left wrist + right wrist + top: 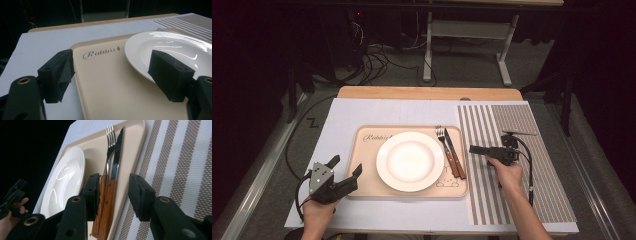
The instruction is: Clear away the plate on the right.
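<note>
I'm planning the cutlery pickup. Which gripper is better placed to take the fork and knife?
Right. The right gripper is open beside the knife and fork; the left gripper sits across the plate.

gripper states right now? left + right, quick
Left gripper: open, empty, jaws over the tray edge beside the plate.
Right gripper: open, holding nothing, aimed at fork and knife.

Plate [410,161] on tray [364,187]; fork [445,147], knife [454,152] right of plate
</note>
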